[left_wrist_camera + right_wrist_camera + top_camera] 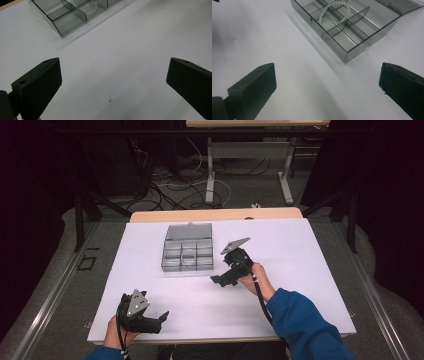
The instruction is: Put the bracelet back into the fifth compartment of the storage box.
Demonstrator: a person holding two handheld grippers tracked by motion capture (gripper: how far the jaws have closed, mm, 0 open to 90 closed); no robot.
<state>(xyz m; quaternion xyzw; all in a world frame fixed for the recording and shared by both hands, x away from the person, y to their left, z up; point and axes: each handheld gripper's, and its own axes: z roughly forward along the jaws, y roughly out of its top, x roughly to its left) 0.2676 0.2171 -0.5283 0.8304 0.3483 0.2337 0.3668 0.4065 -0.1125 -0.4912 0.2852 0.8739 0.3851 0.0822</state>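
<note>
In the high view, the left tool (162, 317) is seen at the lower left of the frame, resting on the white table (300, 270) with its jaws spread and nothing between them. At upper centre sits a clear box (187, 255), lid laid back, divided into compartments. A white bead bracelet (334, 13) is draped over the dividers near the box's middle. Right of centre, the right tool (218, 281) is held just beside the box, jaws likewise spread and empty. The bracelet is judged best approached from above by the right tool, with one stretch of beads pinched clear of the dividers so the box is not dragged.
</note>
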